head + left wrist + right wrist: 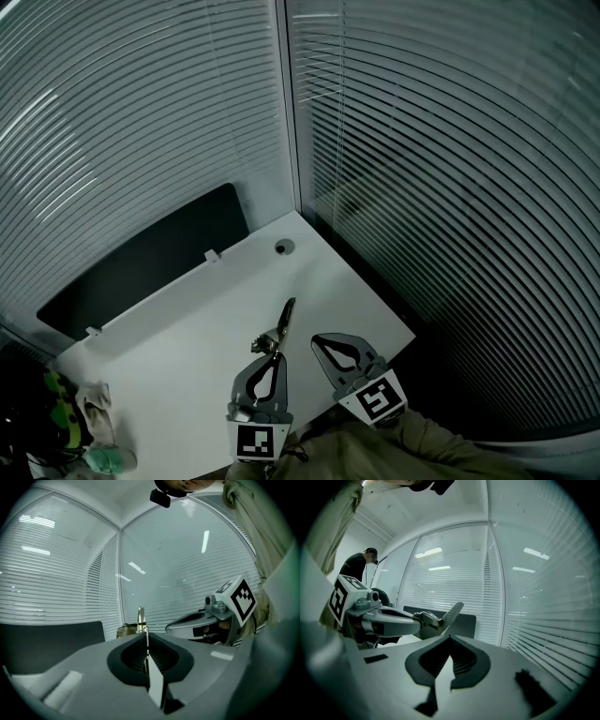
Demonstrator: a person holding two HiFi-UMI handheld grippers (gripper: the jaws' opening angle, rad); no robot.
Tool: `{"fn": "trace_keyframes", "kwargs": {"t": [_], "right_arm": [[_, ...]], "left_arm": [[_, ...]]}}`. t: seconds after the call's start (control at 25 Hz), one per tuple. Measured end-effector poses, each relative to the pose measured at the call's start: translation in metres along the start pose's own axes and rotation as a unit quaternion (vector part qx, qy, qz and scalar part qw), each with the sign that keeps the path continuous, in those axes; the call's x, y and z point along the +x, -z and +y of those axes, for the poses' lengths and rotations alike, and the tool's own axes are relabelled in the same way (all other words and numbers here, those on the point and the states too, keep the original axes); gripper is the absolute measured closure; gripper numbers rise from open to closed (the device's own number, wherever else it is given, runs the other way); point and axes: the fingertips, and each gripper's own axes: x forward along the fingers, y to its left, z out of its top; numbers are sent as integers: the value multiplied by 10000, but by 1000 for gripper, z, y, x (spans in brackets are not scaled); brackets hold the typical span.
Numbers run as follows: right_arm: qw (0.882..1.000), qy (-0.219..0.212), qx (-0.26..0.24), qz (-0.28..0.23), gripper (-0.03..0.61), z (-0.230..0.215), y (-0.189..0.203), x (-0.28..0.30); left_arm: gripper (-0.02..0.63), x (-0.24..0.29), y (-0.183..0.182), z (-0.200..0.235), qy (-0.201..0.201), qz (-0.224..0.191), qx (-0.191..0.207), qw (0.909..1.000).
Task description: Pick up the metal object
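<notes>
The metal object (pixel 284 321) is clamped at its near end by the shut fingers of the left gripper (pixel 270 354), so the rest sticks out ahead, probably lifted off the counter (pixel 187 319). The right gripper (pixel 321 341), just beside, is closed and empty.

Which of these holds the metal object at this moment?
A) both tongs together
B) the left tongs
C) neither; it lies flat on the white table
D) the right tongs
B: the left tongs are shut on the metal object, whose end sticks out past their tip, while the right tongs are closed with nothing between them.
</notes>
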Motion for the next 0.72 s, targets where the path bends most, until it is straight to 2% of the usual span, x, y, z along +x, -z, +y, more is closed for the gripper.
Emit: {"fn": "trace_keyframes", "kwargs": {"t": [0.72], "right_arm": [[10000,30,-83,-17,575,6,-7,3]], "left_arm": [[604,-3,2,2,32,-10,-87,10000]]}}
